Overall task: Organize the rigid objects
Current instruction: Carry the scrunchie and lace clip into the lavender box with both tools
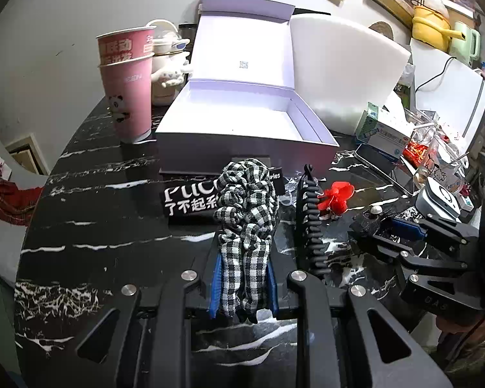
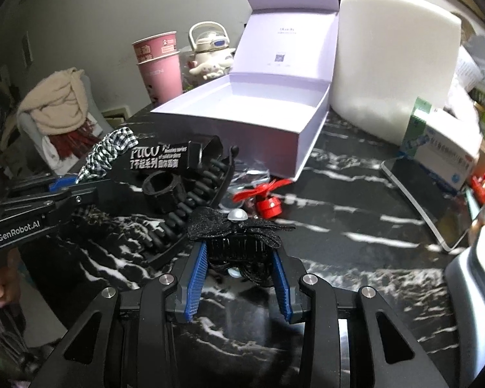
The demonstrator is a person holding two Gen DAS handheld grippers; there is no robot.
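My left gripper (image 1: 242, 258) is shut on a black-and-white checked fabric hair clip (image 1: 247, 207), held just above the black marble table (image 1: 97, 226). My right gripper (image 2: 239, 252) is shut on a black hair claw with a glittery bow and pearl (image 2: 237, 226); it also shows in the left wrist view (image 1: 375, 218). An open, empty white box (image 1: 242, 113) stands ahead with its lid up; it also shows in the right wrist view (image 2: 252, 110). A black spiral hair clip (image 1: 308, 216), a red propeller toy (image 1: 336, 197) and a black printed box (image 1: 187, 200) lie on the table.
Two stacked pink paper cups (image 1: 126, 80) and a plush-dog teapot (image 1: 169, 64) stand left of the box. A white foam block (image 1: 346, 71) stands to its right. Medicine boxes (image 1: 388, 135), a phone (image 2: 430, 200) and small clutter fill the right side.
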